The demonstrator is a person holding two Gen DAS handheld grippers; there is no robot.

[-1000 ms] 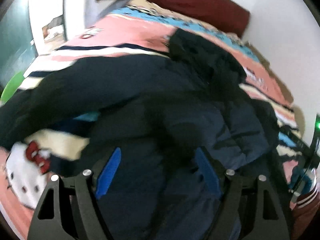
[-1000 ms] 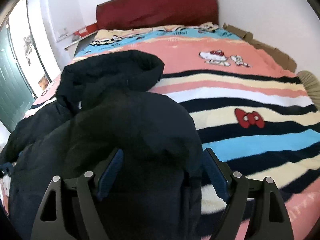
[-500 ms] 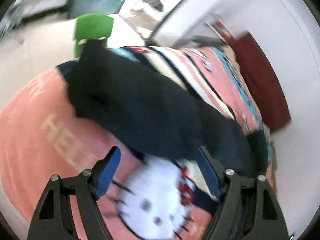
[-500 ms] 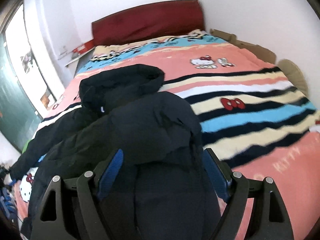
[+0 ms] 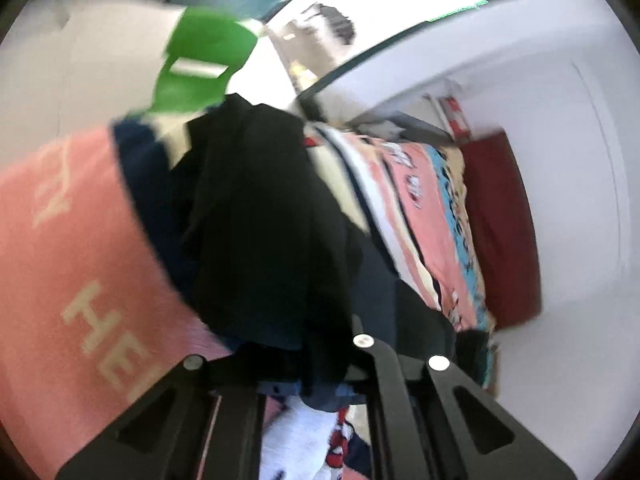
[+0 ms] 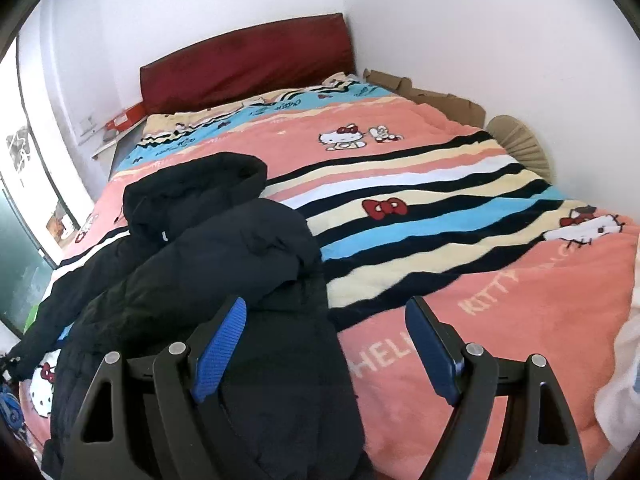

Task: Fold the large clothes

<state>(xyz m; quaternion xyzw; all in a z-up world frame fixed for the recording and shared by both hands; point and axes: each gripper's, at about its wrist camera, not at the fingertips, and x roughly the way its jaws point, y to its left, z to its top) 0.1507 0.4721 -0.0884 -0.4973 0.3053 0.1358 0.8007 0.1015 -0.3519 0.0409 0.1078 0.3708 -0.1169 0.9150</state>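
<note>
Bedroom, mid-fold: we see a dark padded coat (image 6: pixel 208 280) lying along the left side of a pink striped cartoon-cat blanket (image 6: pixel 460 232), its hood (image 6: pixel 192 188) toward the dark red headboard (image 6: pixel 248 60). Our right gripper (image 6: pixel 326 344) hangs above the coat's lower part, its blue-padded fingers (image 6: pixel 222 344) spread wide with nothing between them. In the left wrist view, blurred and steeply tilted, our left gripper (image 5: pixel 320 376) has its fingers pressed together, pinching the end of the coat's sleeve (image 5: pixel 256 216), which stretches away across the blanket's pink edge toward a green chair (image 5: pixel 200 64) beyond the bed. We note flattened cardboard (image 6: pixel 432 92) between bed and right wall.
</note>
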